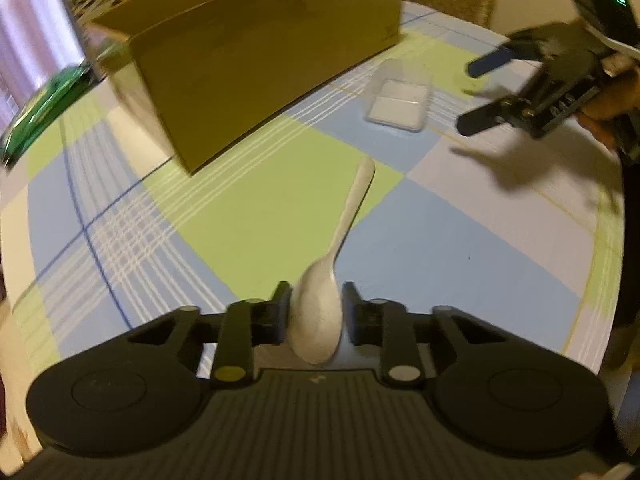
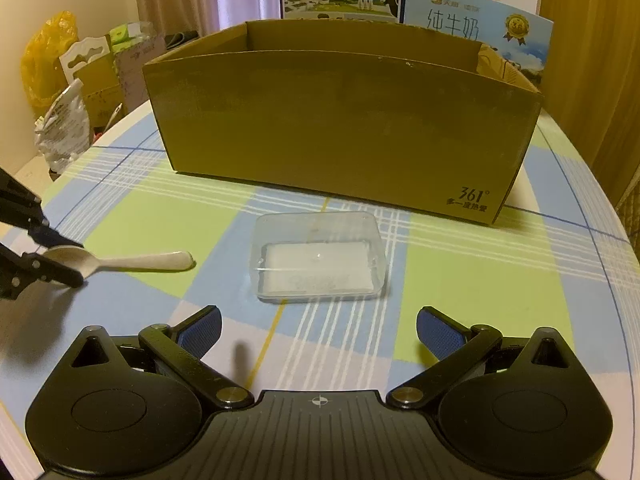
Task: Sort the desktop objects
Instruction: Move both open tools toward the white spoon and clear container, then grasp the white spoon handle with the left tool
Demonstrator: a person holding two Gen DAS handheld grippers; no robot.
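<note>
We have the spoon (image 1: 320,312) clamped by its bowl in our left gripper (image 1: 316,312), in front of the cardboard box (image 2: 344,120). Our right gripper (image 2: 320,332) hangs spread and empty before the clear container (image 2: 318,256) (just before the box); neither looks sorted yet.

An open brown cardboard box (image 2: 344,128) stands at the table's far side; before it sits a clear plastic container (image 2: 318,258), with a pale plastic spoon (image 2: 120,261) to its left, apparently resting on the checked tablecloth (image 2: 480,280).
</note>
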